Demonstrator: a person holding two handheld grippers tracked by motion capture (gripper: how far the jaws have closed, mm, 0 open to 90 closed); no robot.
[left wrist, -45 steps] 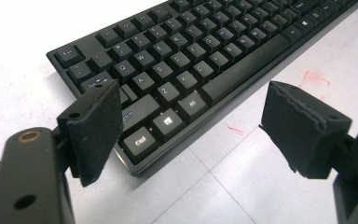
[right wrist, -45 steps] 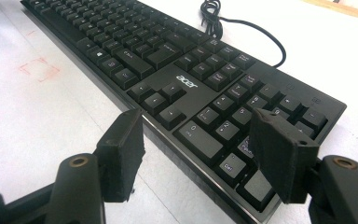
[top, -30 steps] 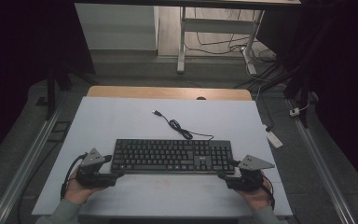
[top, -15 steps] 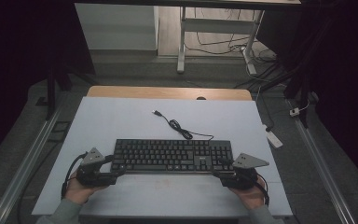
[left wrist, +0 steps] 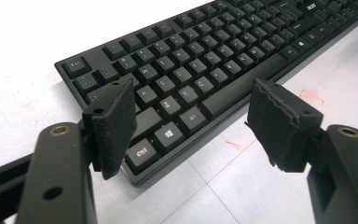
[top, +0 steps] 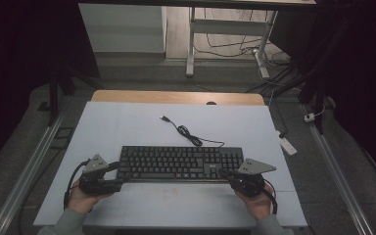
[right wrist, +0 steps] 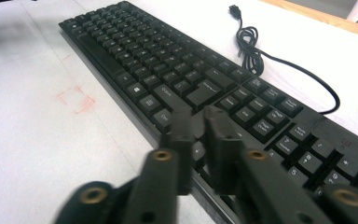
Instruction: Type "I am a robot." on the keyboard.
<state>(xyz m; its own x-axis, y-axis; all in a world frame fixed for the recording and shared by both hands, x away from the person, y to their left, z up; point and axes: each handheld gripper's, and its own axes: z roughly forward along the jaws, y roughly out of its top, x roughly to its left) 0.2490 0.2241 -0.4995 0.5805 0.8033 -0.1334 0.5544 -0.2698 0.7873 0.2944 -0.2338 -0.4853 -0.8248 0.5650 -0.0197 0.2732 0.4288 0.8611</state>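
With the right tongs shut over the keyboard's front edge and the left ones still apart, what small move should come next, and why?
Probably close the left tongs onto the keyboard. Their jaws have just been narrowing but still stand apart astride its near left corner, pads not touching. The right tongs look shut over the front edge at the other end, so gripping the left corner would ready a two-handed lift.

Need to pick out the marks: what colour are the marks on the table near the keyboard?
Red marks on the white table, clearest in the right gripper view.

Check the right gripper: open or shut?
Shut. In its own view the right gripper has its two jaws nearly together over the keyboard's near edge, having just closed; nothing shows pinched between them.
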